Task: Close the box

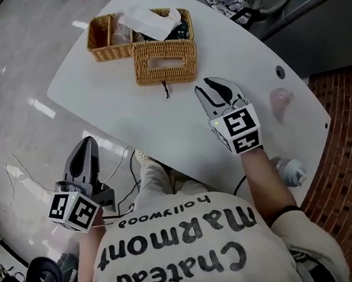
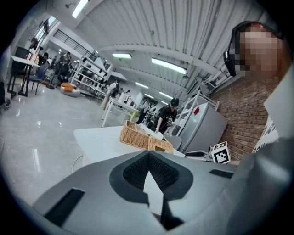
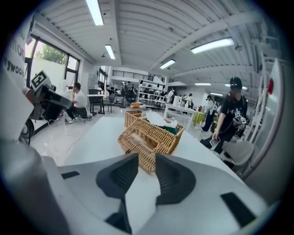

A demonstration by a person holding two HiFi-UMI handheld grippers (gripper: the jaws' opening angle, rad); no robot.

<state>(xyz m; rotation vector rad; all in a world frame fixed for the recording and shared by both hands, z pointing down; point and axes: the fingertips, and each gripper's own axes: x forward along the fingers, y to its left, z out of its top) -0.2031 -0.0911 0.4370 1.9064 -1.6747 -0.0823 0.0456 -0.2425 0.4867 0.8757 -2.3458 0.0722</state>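
- Plainly the box (image 1: 107, 49) is not closed yet: its wicker lid (image 1: 166, 62) is flapped out on the near side, sloping from the front wall down to the white table (image 1: 104, 107), and a white tissue (image 1: 148, 21) sits uncovered inside.
- I judge the step in hand to be the approach, before any contact with the lid.
- The right claw (image 1: 211, 89) is released. In its own view the two pads stand apart with only bare tabletop between them, and it is grasping nothing.
- From this claw, the lid lies ahead and a little to its left, near but not touching. Seen along the jaws, the lid's lower corner shows just past the gap between the tips.
- The left claw (image 1: 88, 142) is clenched, its tips meeting with nothing caught between them.
- It hovers off the table's near edge over the floor, and the box lies well ahead of it and off to its right.
- A small dark loop (image 1: 166, 89) lies on the table at the lid's free edge, between the lid and the right claw.
- The next move likely calls for the right claw to reach that free edge, get a jaw under it or pinch it, and swing the lid up and over the box.
- The tissue stands high, so the lid may need pressing down to sit flat.
- The left claw could come in to steady the light box if it slides.
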